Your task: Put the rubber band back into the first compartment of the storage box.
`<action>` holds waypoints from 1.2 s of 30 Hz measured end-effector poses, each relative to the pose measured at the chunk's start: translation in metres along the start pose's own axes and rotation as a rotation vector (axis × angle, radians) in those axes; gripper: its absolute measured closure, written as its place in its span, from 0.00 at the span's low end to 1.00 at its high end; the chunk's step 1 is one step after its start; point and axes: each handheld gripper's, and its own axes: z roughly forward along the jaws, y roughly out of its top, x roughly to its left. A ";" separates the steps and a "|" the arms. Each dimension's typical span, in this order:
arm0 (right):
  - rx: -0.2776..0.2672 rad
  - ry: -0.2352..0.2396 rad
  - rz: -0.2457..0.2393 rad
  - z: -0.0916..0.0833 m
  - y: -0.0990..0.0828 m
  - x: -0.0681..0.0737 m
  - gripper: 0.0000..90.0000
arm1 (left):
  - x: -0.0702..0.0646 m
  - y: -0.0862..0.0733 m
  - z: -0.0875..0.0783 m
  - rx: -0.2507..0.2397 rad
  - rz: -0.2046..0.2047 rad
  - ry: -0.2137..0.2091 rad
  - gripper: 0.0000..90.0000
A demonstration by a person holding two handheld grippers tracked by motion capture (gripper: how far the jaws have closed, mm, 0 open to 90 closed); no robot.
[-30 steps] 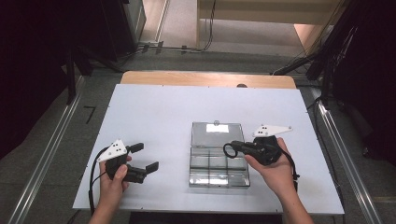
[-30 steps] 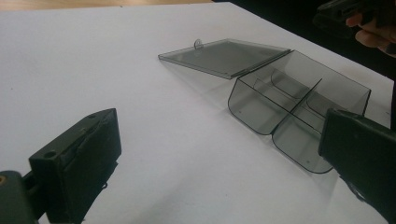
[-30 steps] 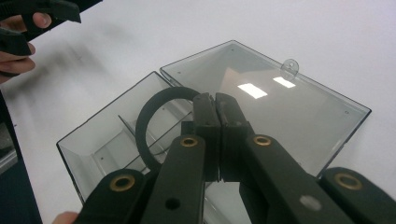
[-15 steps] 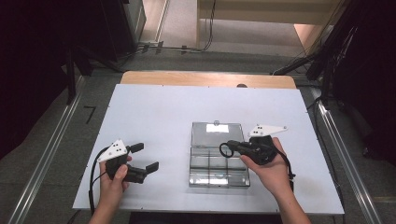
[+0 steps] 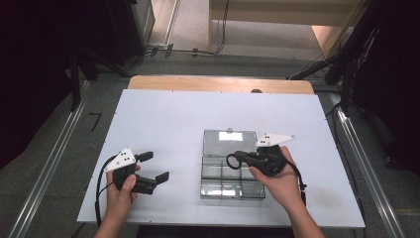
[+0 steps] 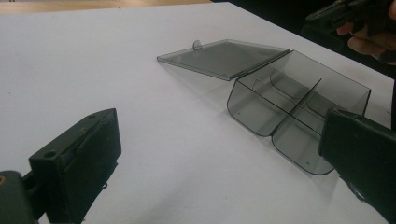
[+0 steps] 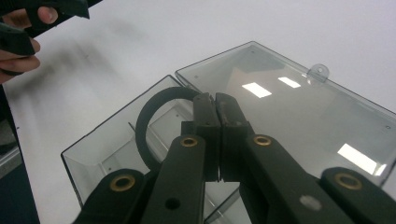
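My right hand-held gripper (image 7: 217, 100) was clamped on a black ring (image 7: 148, 122), holding it over the clear compartment box (image 5: 232, 171) near the front of the table (image 5: 163, 119). The box's lid (image 7: 285, 100) already lay open. The ring was not yet in a compartment; lowering and releasing remained. My left hand-held gripper (image 5: 153, 167) waited apart, empty, well left of the box.

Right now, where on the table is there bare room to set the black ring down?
Bare: white table between left gripper and clear box, plus the far strip beyond its lid. Crowded: right gripper holds the black ring over the box.
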 end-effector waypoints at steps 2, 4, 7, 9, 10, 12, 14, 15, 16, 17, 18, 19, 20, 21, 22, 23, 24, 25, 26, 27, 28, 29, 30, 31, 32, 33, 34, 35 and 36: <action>0.001 0.004 -0.004 0.002 0.001 0.003 0.97 | 0.000 0.000 0.000 -0.004 -0.001 0.001 0.00; 0.007 0.001 -0.003 0.004 0.001 0.006 0.97 | -0.001 0.001 -0.001 -0.003 0.002 0.003 0.00; 0.014 0.006 -0.001 0.009 0.001 0.009 0.97 | -0.001 0.001 -0.002 -0.007 0.003 0.005 0.00; 0.020 0.011 -0.001 0.013 0.000 0.010 0.97 | -0.001 0.002 -0.003 -0.010 0.002 0.007 0.00; 0.022 0.012 -0.003 0.015 0.000 0.011 0.97 | -0.001 0.002 -0.002 -0.013 0.001 0.007 0.00; 0.025 0.018 0.000 0.018 0.000 0.013 0.97 | -0.001 0.002 -0.003 -0.015 0.001 0.006 0.00; 0.027 0.016 0.002 0.022 -0.001 0.015 0.97 | -0.001 0.002 -0.003 -0.015 -0.001 0.004 0.00; 0.030 0.021 0.004 0.024 -0.001 0.016 0.97 | -0.001 0.002 -0.003 -0.016 -0.002 0.004 0.00; 0.035 0.022 -0.001 0.026 -0.001 0.017 0.97 | -0.001 0.002 -0.003 -0.015 0.000 0.005 0.00; 0.039 0.021 -0.002 0.028 -0.001 0.018 0.97 | -0.001 0.002 -0.003 -0.015 -0.001 0.006 0.00; 0.042 0.025 0.001 0.030 -0.001 0.018 0.97 | -0.001 0.002 -0.002 -0.016 -0.003 0.005 0.00; 0.043 0.028 -0.001 0.031 -0.001 0.019 0.97 | -0.001 0.002 -0.002 -0.014 -0.002 0.005 0.00; 0.044 0.024 -0.001 0.032 -0.001 0.020 0.97 | -0.001 0.002 -0.002 -0.012 0.000 0.005 0.00; 0.046 0.024 -0.009 0.034 -0.001 0.021 0.97 | -0.001 0.002 -0.002 -0.013 0.002 0.005 0.00; 0.047 0.022 -0.012 0.035 -0.001 0.022 0.97 | -0.002 0.002 -0.002 -0.016 0.001 0.005 0.00; 0.048 0.018 -0.011 0.037 -0.002 0.022 0.97 | -0.002 0.003 -0.003 -0.016 0.003 0.005 0.00; 0.043 0.006 -0.017 0.039 -0.002 0.023 0.97 | -0.002 0.003 -0.003 -0.017 0.002 0.006 0.00; 0.045 0.003 -0.013 0.041 -0.002 0.023 0.97 | -0.002 0.003 -0.004 -0.019 0.001 0.007 0.00; 0.047 0.006 -0.008 0.043 -0.002 0.023 0.97 | -0.002 0.003 -0.004 -0.021 0.001 0.006 0.00; 0.053 0.003 -0.006 0.045 -0.003 0.024 0.97 | -0.002 0.003 -0.004 -0.021 0.001 0.006 0.00; 0.055 0.000 -0.011 0.047 -0.003 0.024 0.97 | -0.002 0.003 -0.004 -0.021 0.001 0.006 0.00; 0.054 -0.002 -0.002 0.048 -0.003 0.025 0.97 | -0.001 0.003 -0.004 -0.019 0.001 0.006 0.00; 0.054 -0.003 -0.004 0.049 -0.003 0.025 0.97 | -0.001 0.003 -0.003 -0.020 0.001 0.005 0.00; 0.053 -0.002 -0.004 0.051 -0.003 0.025 0.97 | -0.002 0.003 -0.003 -0.019 0.001 0.005 0.00; 0.052 -0.004 -0.004 0.052 -0.002 0.025 0.96 | -0.002 0.003 -0.003 -0.021 0.001 0.006 0.00; 0.048 -0.005 -0.003 0.053 -0.002 0.025 0.97 | -0.002 0.003 -0.003 -0.022 0.001 0.006 0.00; 0.046 -0.010 -0.005 0.054 -0.002 0.025 0.97 | -0.002 0.003 -0.003 -0.023 0.001 0.006 0.00; 0.046 -0.014 -0.011 0.056 -0.002 0.025 0.97 | -0.002 0.003 -0.003 -0.023 0.000 0.006 0.00; 0.048 -0.012 -0.012 0.057 -0.003 0.025 0.96 | -0.002 0.003 -0.003 -0.022 0.000 0.005 0.00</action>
